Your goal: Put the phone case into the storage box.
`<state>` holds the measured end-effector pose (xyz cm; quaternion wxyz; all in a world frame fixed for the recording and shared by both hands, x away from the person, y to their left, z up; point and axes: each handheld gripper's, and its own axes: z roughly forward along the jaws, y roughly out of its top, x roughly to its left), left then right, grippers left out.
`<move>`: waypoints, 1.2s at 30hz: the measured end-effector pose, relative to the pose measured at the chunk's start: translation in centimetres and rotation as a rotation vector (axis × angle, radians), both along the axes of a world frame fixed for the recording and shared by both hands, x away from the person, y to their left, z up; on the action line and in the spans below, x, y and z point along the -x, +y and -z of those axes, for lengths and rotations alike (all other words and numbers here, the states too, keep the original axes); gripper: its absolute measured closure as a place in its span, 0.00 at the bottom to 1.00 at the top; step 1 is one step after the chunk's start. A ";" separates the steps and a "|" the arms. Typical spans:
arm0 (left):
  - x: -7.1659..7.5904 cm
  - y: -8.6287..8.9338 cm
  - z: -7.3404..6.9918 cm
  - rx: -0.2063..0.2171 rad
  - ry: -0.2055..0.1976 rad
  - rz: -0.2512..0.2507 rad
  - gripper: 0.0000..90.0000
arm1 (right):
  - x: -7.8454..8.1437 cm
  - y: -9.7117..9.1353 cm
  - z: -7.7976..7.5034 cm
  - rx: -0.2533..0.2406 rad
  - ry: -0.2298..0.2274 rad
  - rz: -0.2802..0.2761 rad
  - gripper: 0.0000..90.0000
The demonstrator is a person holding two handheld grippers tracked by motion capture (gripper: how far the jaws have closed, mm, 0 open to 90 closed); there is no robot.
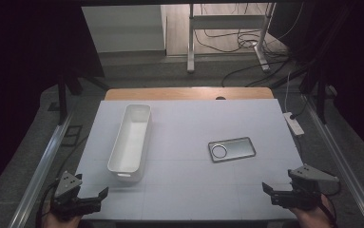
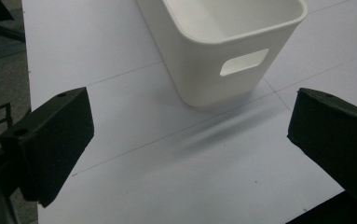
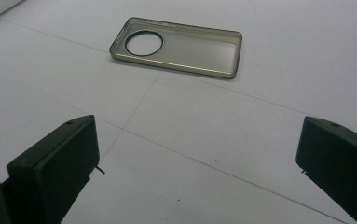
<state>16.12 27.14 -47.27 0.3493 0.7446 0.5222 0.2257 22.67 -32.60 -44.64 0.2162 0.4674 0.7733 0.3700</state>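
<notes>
Both grippers sit low at the near edge of the table (image 1: 184, 190), and they're spread wide, nothing between the jaws on either side. Left gripper (image 1: 94, 197) at the near left corner, its jaws gaping over bare white surface; in the left gripper view (image 2: 185, 154) it looks straight at the short end of the white bin (image 2: 223, 51), handle slot facing it, near but apart. Right gripper (image 1: 270, 190) at the near right corner, equally wide; in the right gripper view (image 3: 199, 163) the phone case (image 3: 178, 46) lies ahead, well clear of the jaws. That case (image 1: 232, 149) lies flat, open side up, round camera hole at its left end, right of centre. Long white bin (image 1: 131, 142) stands left of centre, empty, well apart from the case.
</notes>
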 end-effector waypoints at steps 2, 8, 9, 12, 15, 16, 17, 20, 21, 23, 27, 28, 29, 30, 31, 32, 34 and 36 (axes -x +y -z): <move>0.0 0.0 0.0 0.002 -0.001 -0.001 0.01 | 0.0 0.0 0.0 0.000 0.000 0.000 0.00; 0.0 0.0 0.0 0.000 -0.001 0.004 0.01 | 0.0 0.0 0.0 -0.003 0.000 0.004 0.00; 0.0 0.0 0.0 0.000 -0.001 0.004 0.01 | 0.0 0.0 0.0 -0.003 0.000 0.004 0.00; 0.0 0.0 0.0 -0.002 -0.002 0.005 0.01 | -0.1 0.1 0.0 0.001 0.010 -0.002 0.00; 0.0 0.0 0.0 0.002 -0.001 0.006 0.01 | -0.2 0.2 0.0 0.008 0.018 -0.009 0.00; 0.0 0.0 0.0 0.004 -0.002 0.003 0.01 | -0.3 0.2 0.0 0.013 0.024 -0.013 0.00; 0.0 0.0 0.0 0.006 -0.002 0.002 0.01 | -0.3 0.3 0.0 0.016 0.025 -0.014 0.00; 0.0 0.1 0.0 0.009 -0.001 0.002 0.01 | -0.5 0.4 0.0 0.005 0.028 -0.020 0.00; 0.0 0.1 0.0 0.009 -0.002 0.001 0.01 | -0.5 0.4 0.0 0.005 0.028 -0.020 0.00; 0.0 0.1 0.0 0.011 -0.002 0.002 0.01 | -0.6 0.5 -0.1 0.001 0.031 -0.022 0.00; 0.0 0.1 0.0 0.012 -0.002 0.003 0.01 | -0.8 0.6 -0.2 -0.003 0.035 -0.028 0.00; 0.0 0.1 0.0 0.011 -0.002 0.002 0.01 | -0.9 0.6 -0.2 -0.001 0.035 -0.028 0.00; 0.0 0.1 0.0 0.012 -0.002 0.002 0.01 | -0.9 0.6 -0.2 -0.003 0.035 -0.029 0.00; 0.0 0.1 0.0 0.012 -0.002 0.002 0.01 | -1.0 0.7 -0.2 -0.004 0.035 -0.031 0.00; 0.0 0.1 0.0 0.012 -0.002 0.003 0.01 | -1.0 0.7 -0.2 -0.004 0.039 -0.034 0.00; 0.0 0.1 0.0 0.012 -0.002 0.003 0.01 | -1.2 0.8 -0.3 -0.005 0.040 -0.037 0.00; 0.0 0.1 0.0 0.012 -0.002 0.003 0.01 | -1.3 0.9 -0.3 -0.006 0.044 -0.041 0.00; 0.0 0.1 0.0 0.013 -0.002 0.003 0.01 | -1.5 0.9 -0.3 -0.005 0.044 -0.049 0.00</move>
